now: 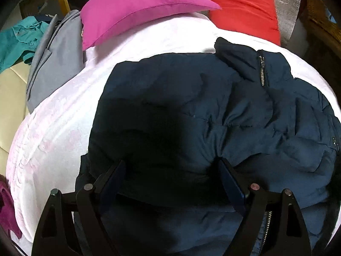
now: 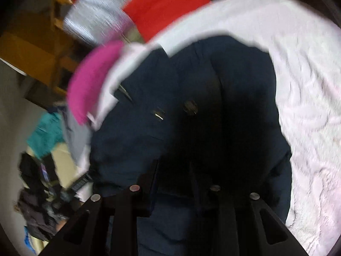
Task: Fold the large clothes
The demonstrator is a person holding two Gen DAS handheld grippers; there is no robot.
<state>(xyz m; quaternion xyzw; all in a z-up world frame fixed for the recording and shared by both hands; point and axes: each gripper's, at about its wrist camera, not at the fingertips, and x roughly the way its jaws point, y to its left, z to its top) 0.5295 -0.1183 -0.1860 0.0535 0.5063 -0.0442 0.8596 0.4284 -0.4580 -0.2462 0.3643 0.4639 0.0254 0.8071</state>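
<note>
A navy padded jacket (image 1: 191, 111) lies spread on a white bedcover (image 1: 64, 128), its collar and zip toward the far right. My left gripper (image 1: 171, 163) stands wide open over the jacket's near part. Both fingertips (image 1: 222, 166) rest on the fabric, which puckers at the right tip. In the blurred right wrist view the same jacket (image 2: 149, 128) fills the middle. My right gripper (image 2: 172, 166) has its fingers close together, pinched on a dark fold of the jacket. The contact itself is lost in shadow.
A magenta pillow (image 1: 136, 15) and a red pillow (image 1: 245, 10) lie at the head of the bed. A grey garment (image 1: 55, 64) and a teal one (image 1: 19, 40) hang off the left side. Wooden furniture (image 2: 32, 49) and a dark clothes pile (image 2: 36, 202) stand beyond the bed's left edge.
</note>
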